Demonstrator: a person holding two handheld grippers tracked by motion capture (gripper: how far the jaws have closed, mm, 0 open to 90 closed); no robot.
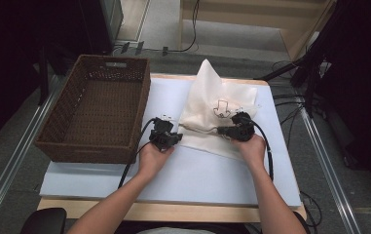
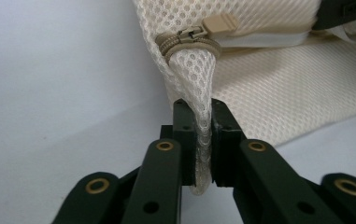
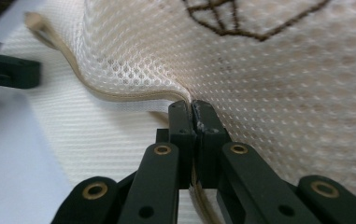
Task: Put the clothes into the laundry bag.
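Both forearms reach in over the white bench [image 1: 212, 180], left gripper [image 1: 166, 135] clamped on the mesh bag [image 1: 212, 105] corner by its zip, right gripper [image 1: 237, 129] clamped on its edge, seemingly pulling it taut beside the basket [image 1: 56, 131].

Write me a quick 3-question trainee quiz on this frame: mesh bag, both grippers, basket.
1. True or false: the left gripper is shut on a corner of the white mesh bag, just below the zipper slider.
2. What does the right gripper pinch?
A) the wicker basket's rim
B) the bag's tan-trimmed edge
C) a loose cable
3. Fill in: in the high view the wicker basket sits on the table's ___ side and holds nothing.

Key
1. True; mesh fabric is clamped between the jaws.
2. B; the tan trim runs right into the closed jaws.
3. left
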